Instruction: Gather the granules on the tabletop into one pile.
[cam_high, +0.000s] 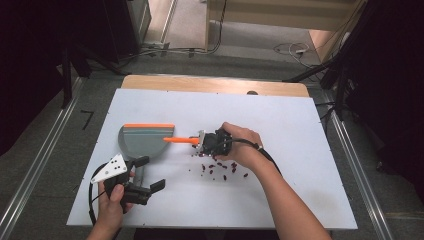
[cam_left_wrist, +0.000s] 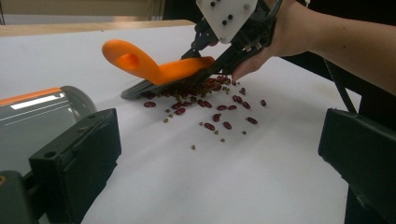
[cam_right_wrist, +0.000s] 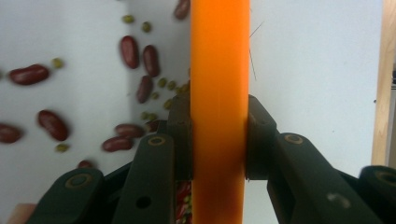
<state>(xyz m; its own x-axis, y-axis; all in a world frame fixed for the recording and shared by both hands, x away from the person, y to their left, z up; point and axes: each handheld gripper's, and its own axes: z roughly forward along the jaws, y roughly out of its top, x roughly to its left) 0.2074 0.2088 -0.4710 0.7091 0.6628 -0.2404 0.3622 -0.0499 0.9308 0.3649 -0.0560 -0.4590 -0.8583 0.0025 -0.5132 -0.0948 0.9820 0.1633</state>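
From above, we see one white table (cam_high: 280, 200) with one grey dustpan (cam_high: 142, 142), orange along its far edge, lying at its left. Our right gripper (cam_high: 202, 142) grasps one orange-handled brush (cam_high: 181, 141) just right of the dustpan, with a scatter of beans (cam_high: 220, 169) right beside it toward us. Our left gripper (cam_high: 152, 172) hangs near the table's front left, close to the dustpan, its jaws spread with nothing between them.

In the left gripper view, its two black jaws stand wide apart and empty. Beyond them the brush (cam_left_wrist: 154, 70) rests with its dark bristles on the table against the beans (cam_left_wrist: 210, 105); we count roughly fifteen red ones lying loose, plus a handful of small green ones, though the heap under the bristles is too dense to count. The dustpan (cam_left_wrist: 42, 116) sits at the left.

In the right gripper view, the two jaws are clamped on the brush handle (cam_right_wrist: 219, 112), one each side. About ten red beans (cam_right_wrist: 53, 125) lie left of it, somewhat blurred.
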